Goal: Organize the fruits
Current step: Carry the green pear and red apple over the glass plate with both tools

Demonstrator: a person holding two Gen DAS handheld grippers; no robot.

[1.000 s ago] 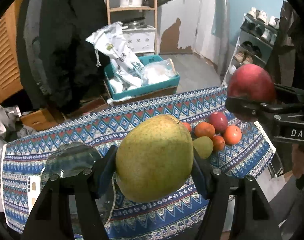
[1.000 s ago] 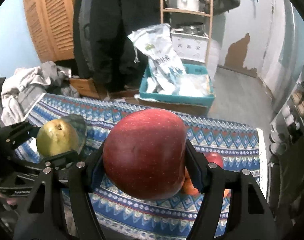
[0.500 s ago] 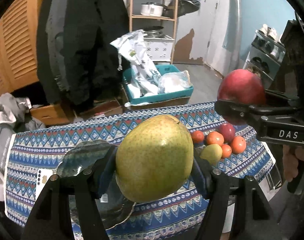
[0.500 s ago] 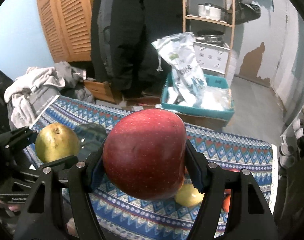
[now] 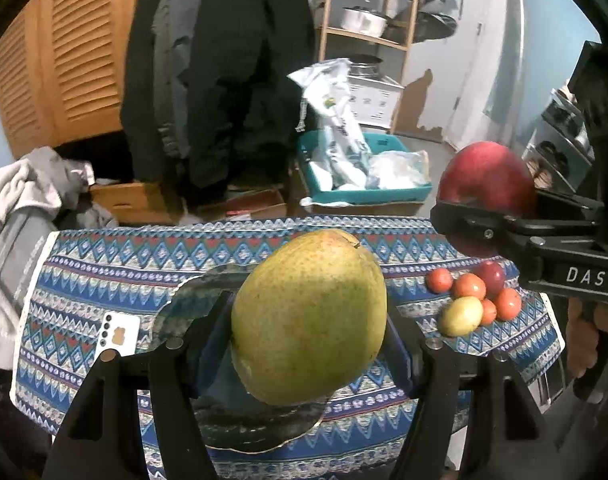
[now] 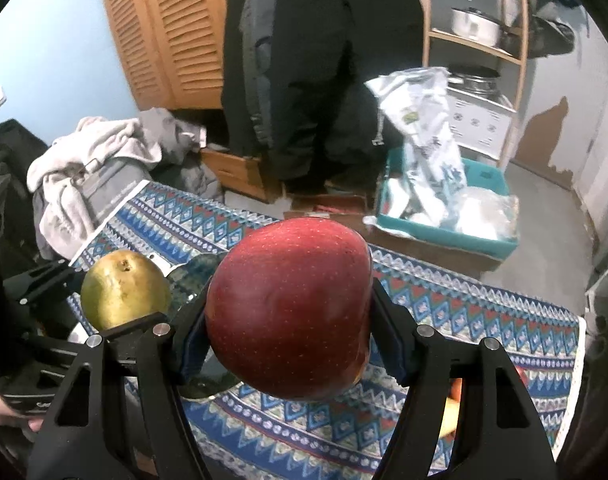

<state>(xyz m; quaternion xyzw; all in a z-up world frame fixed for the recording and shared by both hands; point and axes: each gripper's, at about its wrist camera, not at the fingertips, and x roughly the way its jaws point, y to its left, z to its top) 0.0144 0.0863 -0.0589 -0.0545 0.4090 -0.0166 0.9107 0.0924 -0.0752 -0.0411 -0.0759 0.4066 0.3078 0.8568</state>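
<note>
My left gripper is shut on a large green-yellow pear, held above a dark glass plate on the patterned tablecloth. My right gripper is shut on a big red apple, also above the table. From the left wrist the apple shows at the right, above a cluster of several small red, orange and yellow fruits. The right wrist view shows the pear at the left, with the plate partly hidden behind both fruits.
A white phone lies left of the plate. Beyond the table are a teal bin with plastic bags, a wooden shelf with pots, dark coats, a pile of clothes at the left, and a shoe rack at the right.
Both grippers, still holding their fruit, have shifted left over the table. The plate now lies under the pear, and the small fruit cluster has slid to the right in both views.
</note>
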